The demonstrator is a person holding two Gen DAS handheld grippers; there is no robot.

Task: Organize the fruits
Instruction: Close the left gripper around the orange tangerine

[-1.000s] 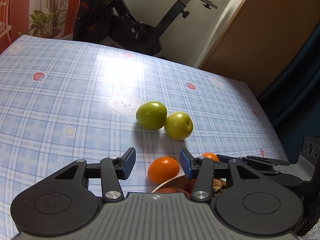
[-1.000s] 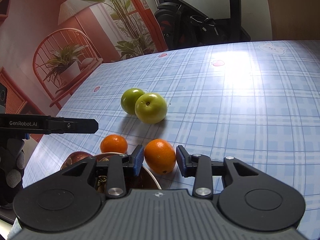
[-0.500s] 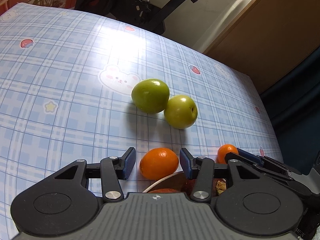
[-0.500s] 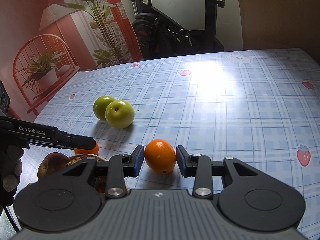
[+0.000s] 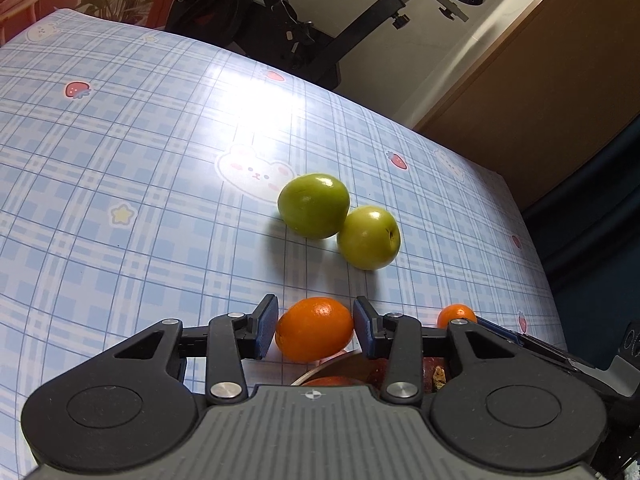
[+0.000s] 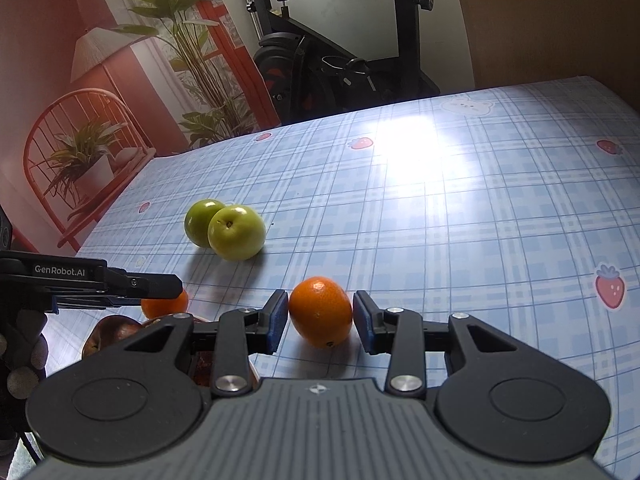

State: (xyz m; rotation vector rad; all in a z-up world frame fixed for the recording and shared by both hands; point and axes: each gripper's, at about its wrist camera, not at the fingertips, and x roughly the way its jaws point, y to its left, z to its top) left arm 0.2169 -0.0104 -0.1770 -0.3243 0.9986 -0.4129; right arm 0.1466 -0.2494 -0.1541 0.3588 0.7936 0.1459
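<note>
Two green apples (image 5: 314,206) (image 5: 368,238) lie touching on the blue checked tablecloth (image 5: 120,200). An orange (image 5: 315,329) sits between my left gripper's (image 5: 315,330) blue pads, just beyond the bowl's rim (image 5: 332,364). The jaws are closing and both pads touch the orange. My right gripper (image 6: 321,316) is shut on a second orange (image 6: 321,312) low over the cloth. In the right wrist view the apples (image 6: 237,233) lie further back. The left gripper's fingers (image 6: 152,282) reach in from the left, over its orange (image 6: 164,305).
A bowl (image 6: 120,324) with a red apple (image 6: 108,332) and other fruit sits at the near table edge, mostly hidden by the grippers. An exercise bike (image 6: 340,60) and a plant (image 6: 192,60) stand beyond the far edge. A wooden door (image 5: 540,60) is at the right.
The left gripper's jaws have narrowed onto the orange that lay loose between them. The right gripper has carried its orange to the right, away from the bowl.
</note>
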